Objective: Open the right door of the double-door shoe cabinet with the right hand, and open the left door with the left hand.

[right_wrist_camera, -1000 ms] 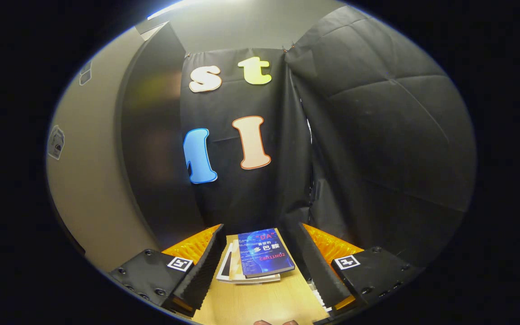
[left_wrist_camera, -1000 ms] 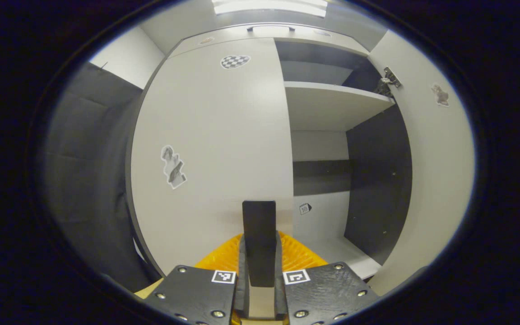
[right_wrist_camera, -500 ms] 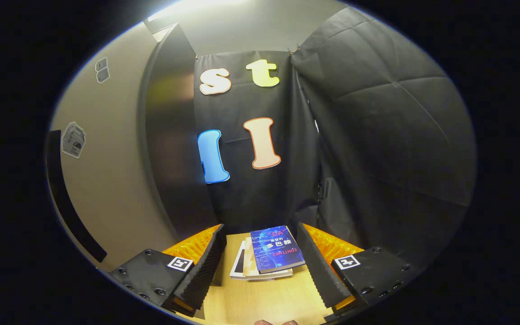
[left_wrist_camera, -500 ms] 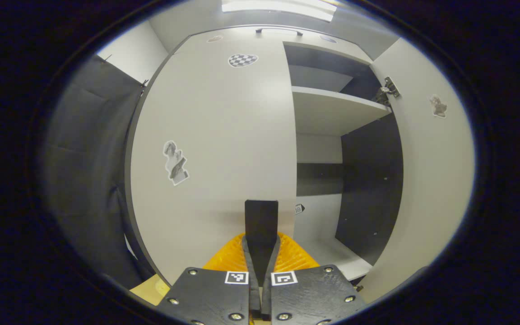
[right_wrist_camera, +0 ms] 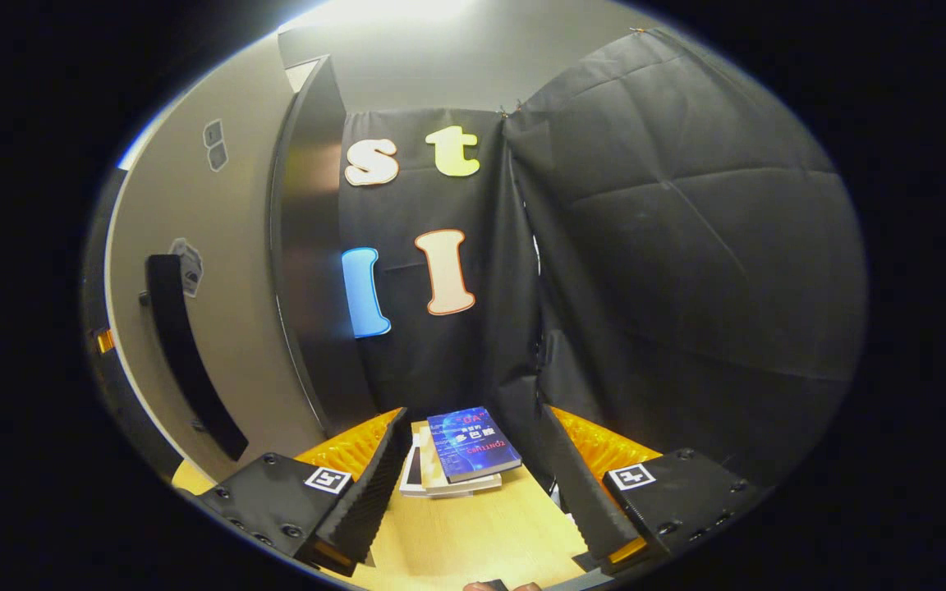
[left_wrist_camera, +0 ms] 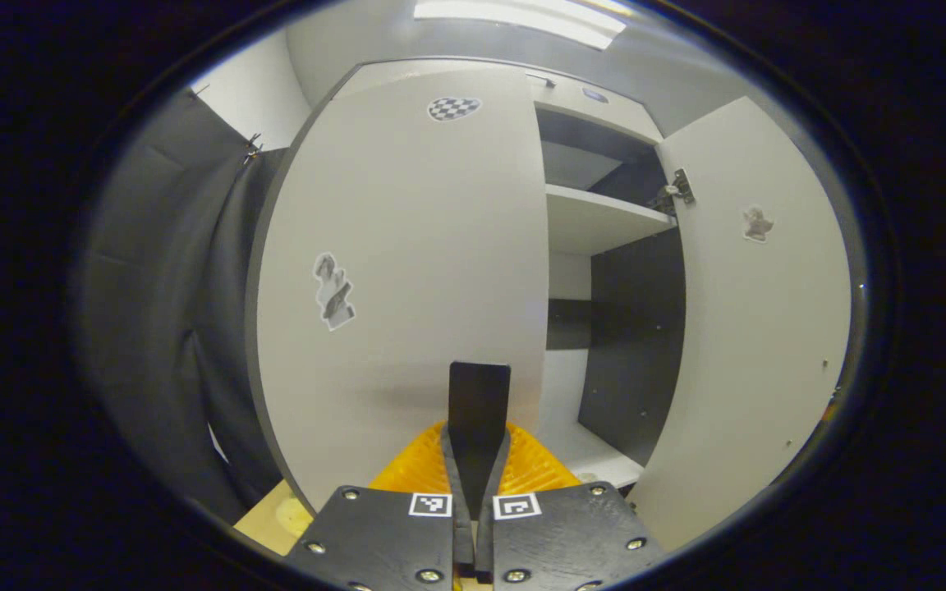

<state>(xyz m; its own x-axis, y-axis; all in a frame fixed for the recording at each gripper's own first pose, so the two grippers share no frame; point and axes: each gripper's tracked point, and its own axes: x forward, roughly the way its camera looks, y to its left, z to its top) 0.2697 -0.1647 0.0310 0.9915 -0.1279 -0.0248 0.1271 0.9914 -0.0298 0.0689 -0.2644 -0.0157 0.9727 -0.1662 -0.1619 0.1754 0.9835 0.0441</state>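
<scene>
Booth wall behind, cabinet ahead: right door (left_wrist_camera: 756, 328) is swung wide, right gripper (right_wrist_camera: 473, 460) has backed off it, fingers spread and empty over the books (right_wrist_camera: 461, 447). Left gripper (left_wrist_camera: 479, 410) has clenched its jaws on the left door (left_wrist_camera: 407, 271) handle; door not yet open, pull comes next.

Wooden table (right_wrist_camera: 473, 533): stack of books (right_wrist_camera: 456, 451) lying flat near booth wall.

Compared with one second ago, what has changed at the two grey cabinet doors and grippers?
The left gripper closed its fingers on the left door's black bar handle. The right gripper's view swung, bringing the open right door's long black handle into sight. Unchanged: right gripper open, right door open, books on the wooden table.
</scene>
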